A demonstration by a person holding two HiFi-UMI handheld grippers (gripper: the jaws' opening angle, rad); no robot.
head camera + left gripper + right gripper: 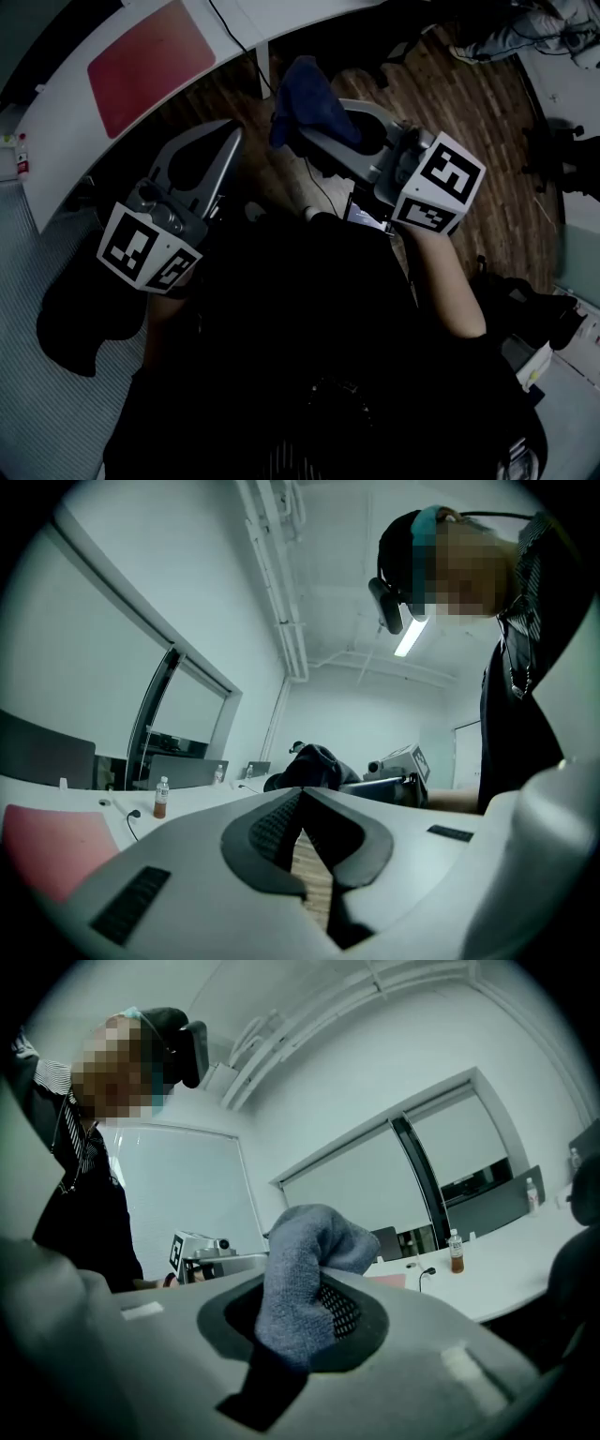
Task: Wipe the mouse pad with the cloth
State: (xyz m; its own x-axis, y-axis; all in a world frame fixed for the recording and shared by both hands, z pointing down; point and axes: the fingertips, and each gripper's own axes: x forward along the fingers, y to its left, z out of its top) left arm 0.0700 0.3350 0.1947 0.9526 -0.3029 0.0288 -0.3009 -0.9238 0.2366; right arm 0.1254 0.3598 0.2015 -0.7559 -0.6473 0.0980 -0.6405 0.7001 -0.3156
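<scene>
The red mouse pad point(150, 66) lies on the curved white table point(66, 141) at the upper left, and it shows as a pink patch point(47, 850) in the left gripper view. My right gripper point(305, 131) is shut on the blue cloth point(305, 98), held in the air off the table's edge. In the right gripper view the cloth point(300, 1288) bulges up out of the jaws. My left gripper point(234, 136) is shut with nothing in it, its tips point(302, 792) meeting. It hovers beside the table edge, left of the cloth.
A small bottle of brown drink point(161, 799) and a cable point(131, 817) sit on the table beyond the pad. Wooden floor point(450, 112) lies under the grippers. A black chair point(84, 319) stands at the lower left. Another person's legs point(506, 37) are at the far right.
</scene>
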